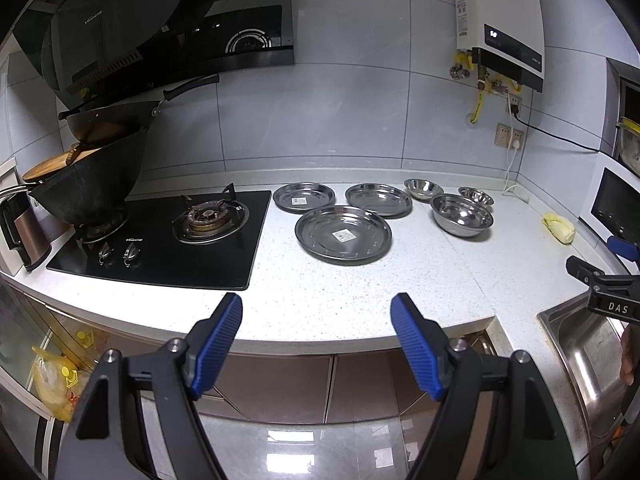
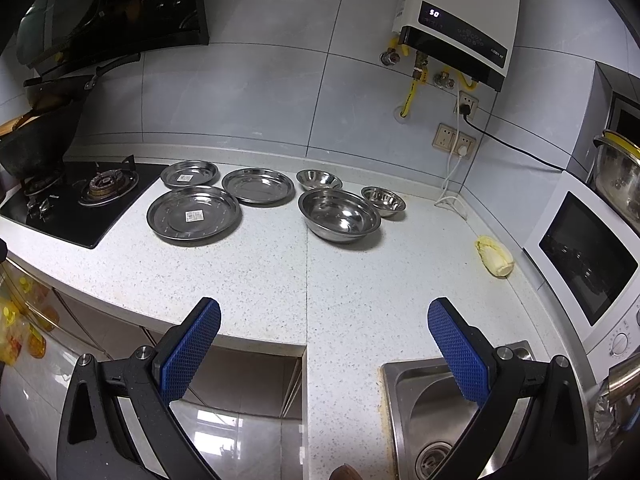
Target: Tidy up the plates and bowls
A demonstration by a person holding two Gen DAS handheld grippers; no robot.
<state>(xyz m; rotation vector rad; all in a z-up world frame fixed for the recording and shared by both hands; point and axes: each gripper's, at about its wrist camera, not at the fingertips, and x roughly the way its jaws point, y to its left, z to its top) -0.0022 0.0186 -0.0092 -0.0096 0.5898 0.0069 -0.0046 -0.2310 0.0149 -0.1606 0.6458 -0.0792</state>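
Note:
Three steel plates lie on the white speckled counter (image 1: 340, 296): a large plate (image 1: 343, 235) (image 2: 194, 215) in front, a small plate (image 1: 304, 197) (image 2: 190, 174) behind it by the hob, and a medium plate (image 1: 378, 199) (image 2: 258, 186). To their right sit three steel bowls: a large bowl (image 1: 462, 215) (image 2: 339, 215), a medium bowl (image 1: 423, 188) (image 2: 319, 179) and a small bowl (image 1: 475, 195) (image 2: 383, 201). My left gripper (image 1: 316, 312) hangs open at the counter's front edge, well short of the plates. My right gripper (image 2: 324, 318) is open too, above the counter near the sink.
A black gas hob (image 1: 160, 236) with stacked woks (image 1: 92, 184) fills the left. A steel sink (image 2: 436, 412) lies front right, a white microwave (image 2: 584, 260) along the right wall, a yellow-green cabbage (image 2: 495, 257) beside it. The right gripper's body (image 1: 604, 288) shows at the right edge.

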